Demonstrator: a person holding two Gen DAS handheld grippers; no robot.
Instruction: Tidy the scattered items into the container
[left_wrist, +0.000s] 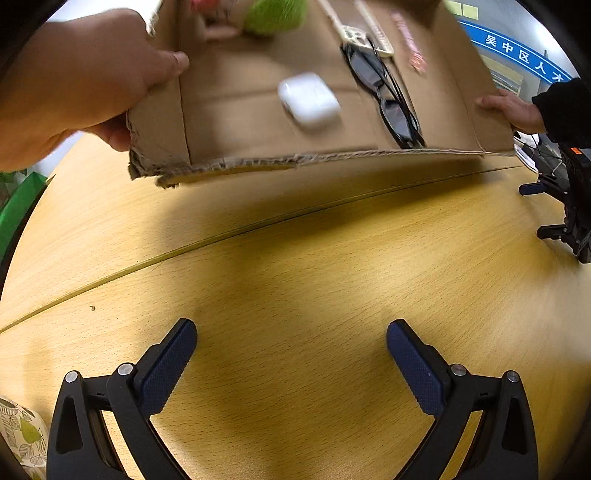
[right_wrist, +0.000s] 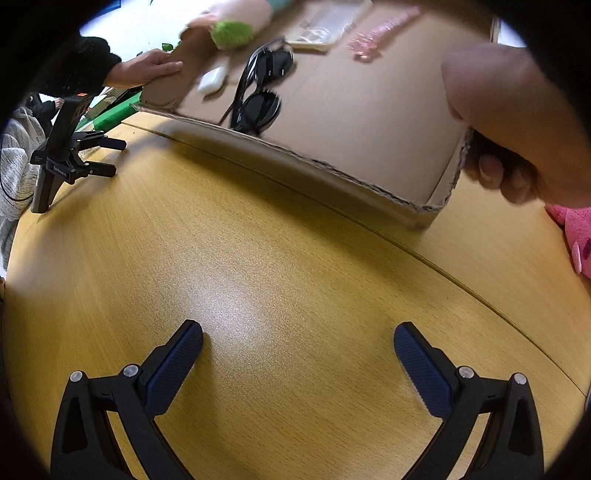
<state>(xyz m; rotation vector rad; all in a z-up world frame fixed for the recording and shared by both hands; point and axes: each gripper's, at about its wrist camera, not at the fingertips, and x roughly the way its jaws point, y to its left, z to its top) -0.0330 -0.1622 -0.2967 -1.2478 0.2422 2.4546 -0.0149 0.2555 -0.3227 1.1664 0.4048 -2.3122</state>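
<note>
On the tilted cardboard sheet (left_wrist: 236, 122), held above the bench (left_wrist: 295, 258) by two bare hands, probably to spill them, lie sunglasses (left_wrist: 384, 96) and a white case (left_wrist: 308, 98). Left tool (left_wrist: 291, 354) and right tool (right_wrist: 298, 356) rest wide, empty.

One cardboard sheet (left_wrist: 258, 110) is held above the tabletop (left_wrist: 295, 258) by two bare hands, one (left_wrist: 74, 81) at its 9 o'clock edge and one (left_wrist: 513, 110) at 3 o'clock. On it I count one white earbud case (left_wrist: 308, 98), one pair of black sunglasses (left_wrist: 384, 96), one fuzzy green ball (left_wrist: 275, 14) toward 12 o'clock, one pink beaded strand (left_wrist: 408, 40), and two pale flat strips (left_wrist: 369, 26), too blurred to name. Two grippers rest on the tabletop, the left gripper (left_wrist: 291, 334) and the right gripper (right_wrist: 298, 338), each with two jaws spread apart. One pink plush (right_wrist: 576, 232) sits at 3 o'clock in the right wrist view.
</note>
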